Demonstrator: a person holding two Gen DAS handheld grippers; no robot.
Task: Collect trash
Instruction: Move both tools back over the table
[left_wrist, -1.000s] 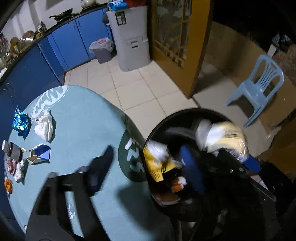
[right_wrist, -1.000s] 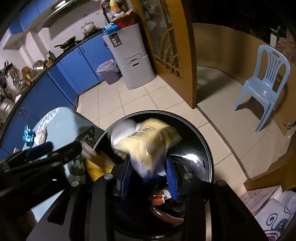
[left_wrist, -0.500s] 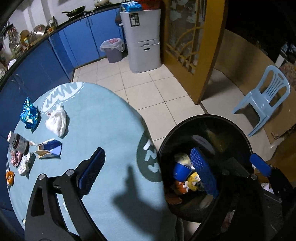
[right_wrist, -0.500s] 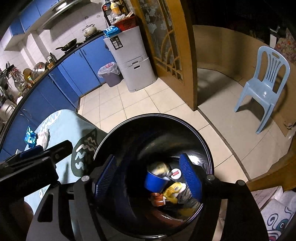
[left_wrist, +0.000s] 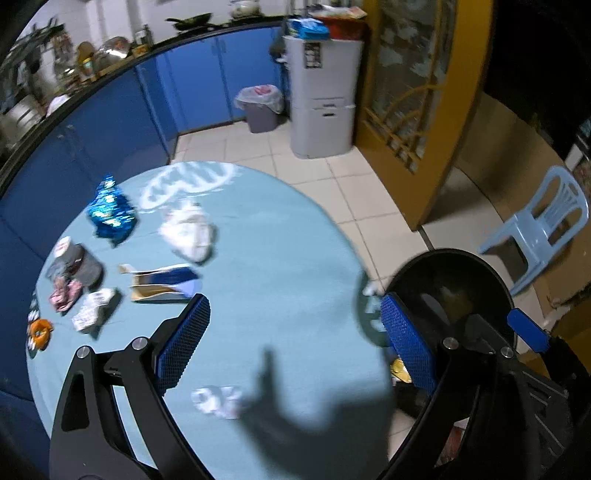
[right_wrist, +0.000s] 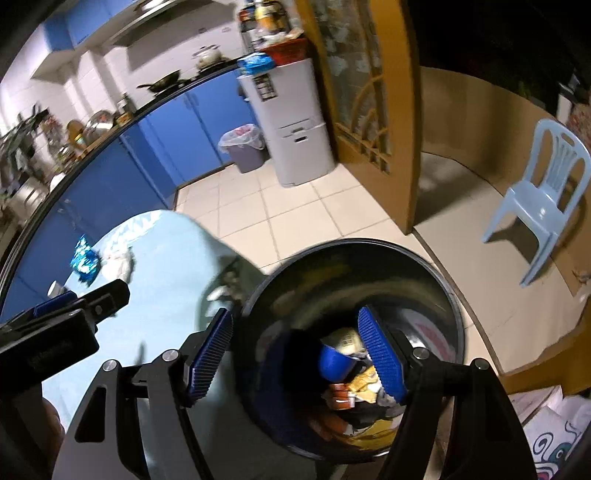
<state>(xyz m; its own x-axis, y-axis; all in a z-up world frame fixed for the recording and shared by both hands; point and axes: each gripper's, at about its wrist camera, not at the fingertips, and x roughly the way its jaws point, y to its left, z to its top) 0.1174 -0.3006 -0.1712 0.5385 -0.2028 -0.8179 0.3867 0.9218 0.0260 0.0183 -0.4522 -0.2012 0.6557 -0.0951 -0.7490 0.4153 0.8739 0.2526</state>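
Collect trash, the moment after a drop. The yellow-and-white wrapper that was being gripped by the right gripper (right_wrist: 295, 358) a second ago is no longer being held; its fingers (right_wrist: 382, 356) are now being kept wide apart and empty above the mouth of the black bin (right_wrist: 424, 258). The wrapper is judged to be lying among the trash inside the bin, where a blue cup (right_wrist: 334, 362) and yellow and orange packaging (right_wrist: 354, 391) are being shown at the bottom.

The left gripper (left_wrist: 295, 332), with its fingers (left_wrist: 184, 339) likewise spread and empty, is being swung away from the bin and back over the light-blue tabletop (left_wrist: 280, 258); half a second ago the bin was filling more of its view.

One delivery is therefore being counted as complete, and the work is being returned to the tabletop. Items still being left there: a blue foil wrapper (left_wrist: 110, 212), a crumpled white tissue (left_wrist: 190, 236), a flattened blue-and-white carton (left_wrist: 164, 282), a small jar (left_wrist: 74, 262), a small white packet (left_wrist: 94, 308), an orange scrap (left_wrist: 40, 330) and a white crumpled scrap (left_wrist: 218, 400) nearest the fingers. The task is being judged as only partly done.
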